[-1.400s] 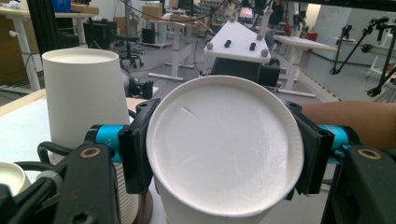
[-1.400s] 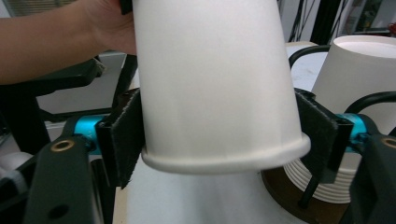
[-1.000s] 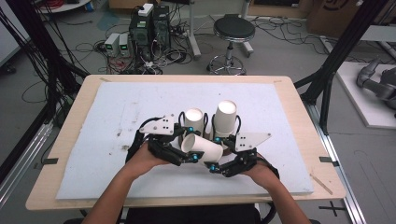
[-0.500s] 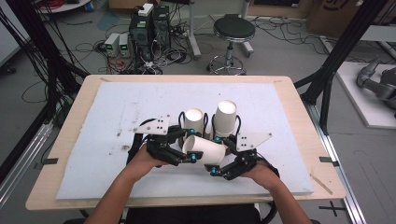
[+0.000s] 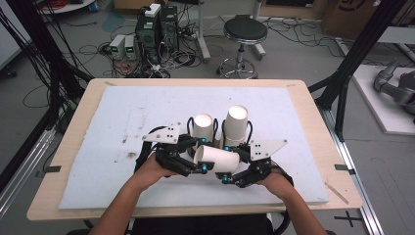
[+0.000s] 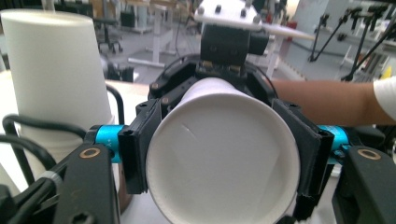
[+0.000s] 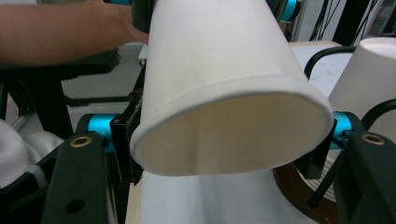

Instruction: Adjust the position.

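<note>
A white paper cup (image 5: pixel 216 155) lies on its side just above the white board (image 5: pixel 122 122), held between my two grippers. My left gripper (image 5: pixel 201 155) grips its flat closed end (image 6: pixel 219 154), a pad on each side; its jaws have just been opening a little around the cup. My right gripper (image 5: pixel 226 164) grips the open mouth (image 7: pixel 233 135), which is squashed into an oval; its jaws have just been closing on the cup. The two grippers face each other across the cup.
Two more white cups stand upside down just behind the grippers, one on the left (image 5: pixel 203 126) (image 6: pixel 56 70) and a taller one on the right (image 5: pixel 236 122) (image 7: pixel 369 70). The board lies on a wooden table (image 5: pixel 313 98). Black cables loop around the cups.
</note>
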### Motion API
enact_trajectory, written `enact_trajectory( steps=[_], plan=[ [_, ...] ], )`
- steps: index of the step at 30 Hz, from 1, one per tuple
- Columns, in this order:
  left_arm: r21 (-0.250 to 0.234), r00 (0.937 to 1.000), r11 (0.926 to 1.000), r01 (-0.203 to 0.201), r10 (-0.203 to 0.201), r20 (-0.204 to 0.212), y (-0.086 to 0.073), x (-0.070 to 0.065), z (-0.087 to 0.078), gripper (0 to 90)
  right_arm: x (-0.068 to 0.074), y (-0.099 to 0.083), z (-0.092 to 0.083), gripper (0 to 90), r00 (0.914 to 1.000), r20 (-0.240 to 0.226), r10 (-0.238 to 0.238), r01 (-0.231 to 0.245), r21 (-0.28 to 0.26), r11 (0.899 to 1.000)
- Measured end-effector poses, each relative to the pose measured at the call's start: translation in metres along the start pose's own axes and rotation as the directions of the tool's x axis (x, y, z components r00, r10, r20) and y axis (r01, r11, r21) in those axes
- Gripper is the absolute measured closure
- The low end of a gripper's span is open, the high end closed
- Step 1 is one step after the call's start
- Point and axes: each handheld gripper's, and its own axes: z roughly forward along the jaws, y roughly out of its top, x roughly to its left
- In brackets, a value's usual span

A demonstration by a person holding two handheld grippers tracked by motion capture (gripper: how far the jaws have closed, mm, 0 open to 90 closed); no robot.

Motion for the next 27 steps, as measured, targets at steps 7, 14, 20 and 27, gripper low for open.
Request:
enact_trajectory(
  steps=[7,14,20,27],
  plan=[
    [0.015,0.999,0.9999,-0.003,0.003,-0.045,0.003,0.0,-0.01,27.4,-0.001,0.0,-0.001,33.7,0.9996,0.021,-0.016,0.015,0.04,0.999],
    [0.033,0.9998,0.9993,0.017,-0.017,-0.013,-0.002,0.004,-0.006,27.8,0.001,0.0,0.002,33.7,0.9998,0.011,-0.019,0.019,0.061,0.998],
    [0.036,0.9999,0.9993,0.011,-0.012,0.011,-0.004,0.004,-0.004,35.6,0.0,0.0,0.001,33.7,0.9999,0.005,-0.015,0.014,0.061,0.998],
    [-0.033,0.9993,0.999,0.028,-0.027,0.027,-0.009,0.005,-0.006,36.2,0.002,0.002,0.0,23.6,0.9997,0.022,-0.006,0.006,0.015,1.0]
  ],
)
